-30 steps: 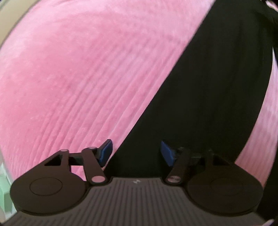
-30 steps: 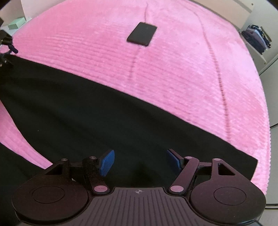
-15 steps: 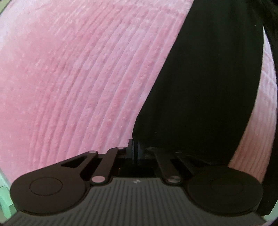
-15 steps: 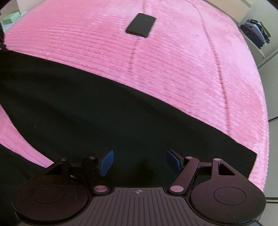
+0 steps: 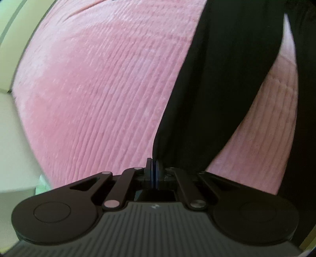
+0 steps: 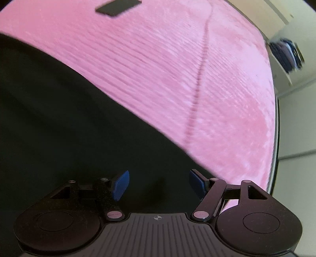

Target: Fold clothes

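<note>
Left wrist view shows the black garment (image 5: 217, 89) pinched at one edge, with a strip of it rising from the clamp and stretching away across the pink ribbed blanket (image 5: 98, 89). The left gripper (image 5: 153, 174) is clenched on that edge, its blue pads pressed flat together with cloth between them. The strip looks lifted off the blanket near the clamp, though how far is hard to tell.

From the right wrist, the same garment (image 6: 69, 128) lies as a broad dark sheet over the near part of the blanket (image 6: 197, 79), its far edge running diagonally. The right gripper (image 6: 158, 183) hovers over the cloth with its blue pads (image 6: 120, 184) spread apart and nothing between them. A dark flat phone-like thing (image 6: 118, 8) lies well apart at the top of the blanket, and a shelf with folded clothes (image 6: 286, 55) stands off to the right, blurred.

The step in hand appears to be taking hold for a fold: one side is gripped, the other is not. Next, the right gripper likely needs to settle onto a matching edge or corner and close, so both can carry the cloth over evenly.
</note>
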`<state>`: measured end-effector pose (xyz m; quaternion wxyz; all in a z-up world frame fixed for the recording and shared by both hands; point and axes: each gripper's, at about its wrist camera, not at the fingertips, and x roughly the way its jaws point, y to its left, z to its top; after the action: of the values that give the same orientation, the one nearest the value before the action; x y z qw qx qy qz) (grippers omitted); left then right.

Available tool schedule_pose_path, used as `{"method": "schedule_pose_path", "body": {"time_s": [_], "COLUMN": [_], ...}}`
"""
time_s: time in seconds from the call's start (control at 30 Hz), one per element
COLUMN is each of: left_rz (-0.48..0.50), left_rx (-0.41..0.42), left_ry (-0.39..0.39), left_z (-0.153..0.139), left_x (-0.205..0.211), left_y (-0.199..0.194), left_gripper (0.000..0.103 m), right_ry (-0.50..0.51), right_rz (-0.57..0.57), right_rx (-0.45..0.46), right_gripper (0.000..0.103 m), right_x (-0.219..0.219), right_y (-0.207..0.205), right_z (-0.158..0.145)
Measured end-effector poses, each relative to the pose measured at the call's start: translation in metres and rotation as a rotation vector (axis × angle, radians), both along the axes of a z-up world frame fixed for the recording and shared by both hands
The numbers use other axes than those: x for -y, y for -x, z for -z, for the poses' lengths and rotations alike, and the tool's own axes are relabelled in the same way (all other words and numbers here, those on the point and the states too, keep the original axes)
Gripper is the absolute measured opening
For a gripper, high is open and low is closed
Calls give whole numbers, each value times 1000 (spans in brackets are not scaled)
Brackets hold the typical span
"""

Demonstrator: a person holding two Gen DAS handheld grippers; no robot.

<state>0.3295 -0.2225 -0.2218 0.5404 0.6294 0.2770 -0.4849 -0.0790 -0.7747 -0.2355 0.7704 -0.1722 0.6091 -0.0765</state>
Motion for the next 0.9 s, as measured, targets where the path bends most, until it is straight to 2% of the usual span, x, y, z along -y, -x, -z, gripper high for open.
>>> {"method": "schedule_pose_path", "body": {"time_s": [0.13, 0.27, 0.37, 0.43, 0.47, 0.5, 0.53, 0.6, 0.77, 0.9], "left_rz": [-71, -127, -135, -127, -127, -126, -129, -125, -96, -113], "left_rx": [81, 138, 158, 167, 171, 174, 176, 180, 192, 189], "left_ry": [-7, -39, -89, -114, -121, -128, -130, -124, -73, 62], "left_z": [-6, -9, -2, -2, -2, -2, -5, -7, -17, -52], "left_x": [4, 4, 2, 1, 1, 1, -1, 0, -1, -21], "left_y": [32, 56, 73, 81, 84, 87, 88, 87, 87, 95], "left_gripper": [0, 0, 0, 0, 0, 0, 0, 0, 0, 0], "right_ry": [17, -79, -147, -207, -214, -222, -218, -190, -102, 7], "right_rz": [-184, -323, -370, -348, -347, -345, -343, -329, -287, -243], "right_rx": [-44, -127, -182, -202, -207, -211, -207, -171, -22, 109], "right_gripper": [70, 70, 68, 35, 30, 19, 8, 4, 3, 3], "right_x": [44, 70, 82, 87, 85, 84, 81, 74, 49, -1], "right_y": [-17, -33, -41, -43, -41, -39, -35, -23, 14, 69], "right_z": [23, 45, 56, 55, 53, 51, 48, 38, -16, -71]}}
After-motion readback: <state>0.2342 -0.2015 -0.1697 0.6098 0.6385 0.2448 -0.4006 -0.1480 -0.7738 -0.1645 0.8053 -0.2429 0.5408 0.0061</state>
